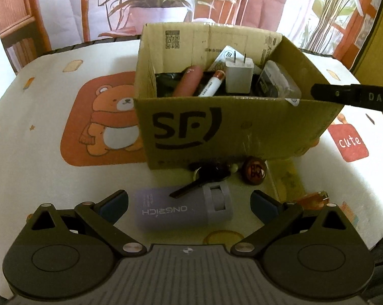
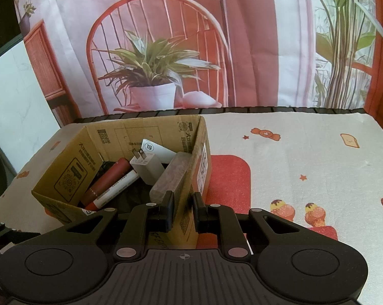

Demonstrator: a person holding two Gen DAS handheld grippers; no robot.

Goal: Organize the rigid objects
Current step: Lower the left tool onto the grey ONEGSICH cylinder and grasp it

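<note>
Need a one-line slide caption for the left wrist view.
Open left gripper over a lavender case in front of the half-filled box.

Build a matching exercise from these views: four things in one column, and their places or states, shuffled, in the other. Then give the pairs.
Things:
1. white charger plug
2. lavender cylinder
3. right tool
4. left tool

Places or states:
A. open, one finger on each side of the cylinder
B. inside the cardboard box
C. shut on the box's wall
D. lying on the tablecloth in front of the box

Pairs: 1-B, 2-D, 3-C, 4-A
</note>
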